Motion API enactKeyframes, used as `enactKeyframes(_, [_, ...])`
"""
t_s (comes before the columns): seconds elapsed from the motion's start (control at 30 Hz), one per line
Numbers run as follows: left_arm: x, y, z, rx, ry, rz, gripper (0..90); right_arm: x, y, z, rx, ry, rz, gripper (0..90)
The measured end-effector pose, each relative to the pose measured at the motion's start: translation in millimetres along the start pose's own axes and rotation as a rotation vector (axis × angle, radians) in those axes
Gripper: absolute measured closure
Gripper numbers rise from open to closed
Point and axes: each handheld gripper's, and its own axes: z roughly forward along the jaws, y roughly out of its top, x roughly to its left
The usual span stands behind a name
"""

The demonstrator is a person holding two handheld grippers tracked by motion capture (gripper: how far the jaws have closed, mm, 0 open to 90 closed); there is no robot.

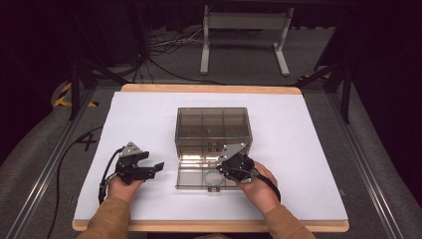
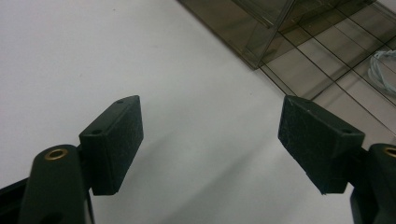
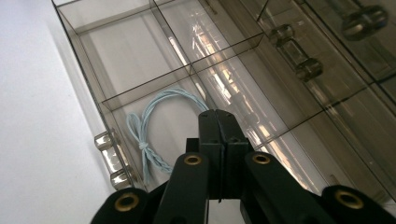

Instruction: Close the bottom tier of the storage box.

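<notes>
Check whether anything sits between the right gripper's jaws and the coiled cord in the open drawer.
Nothing visible does. The right gripper, jaws shut on nothing, hovers beside the pale blue cord, which lies alone in its compartment of the pulled-out drawer.

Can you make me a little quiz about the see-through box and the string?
1. True or false: the right tongs are shut.
2. Where does the light blue string lie? A) on the white sheet B) in the pulled-out drawer C) on top of the box
3. Which tongs are wide open with nothing between them?

Key: 1 true. 2 B. 3 the left tongs, over the white sheet.
</notes>
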Motion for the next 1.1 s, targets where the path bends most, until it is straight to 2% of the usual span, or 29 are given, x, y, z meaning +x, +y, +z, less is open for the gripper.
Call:
enactKeyframes(0.2, [-0.2,0.3,0.2,0.000,-0.002,0.000,23.1,-2.8,0.2,-9.3,-0.016,0.030,0.008,90.0])
enactKeyframes(0.37, [-0.5,0.4,1.1,-0.002,-0.002,-0.003,23.2,-1.1,1.1,-14.1,-0.019,0.073,-0.013,90.0])
enactKeyframes(0.5, [-0.6,0.7,1.4,-0.003,-0.002,-0.003,23.2,1.8,1.8,-15.9,-0.005,0.110,-0.043,90.0])
enactKeyframes(0.73, [-0.8,0.6,1.3,-0.003,-0.003,-0.004,23.2,5.8,3.2,-17.6,0.023,0.145,-0.074,90.0])
enactKeyframes(1.03, [-0.8,0.9,1.5,0.001,-0.002,0.001,23.3,13.9,3.1,-12.1,0.084,0.207,-0.118,90.0])
enactKeyframes(1.1, [-0.8,0.8,1.7,-0.001,-0.001,0.000,23.4,14.6,3.3,-11.3,0.090,0.209,-0.125,90.0])
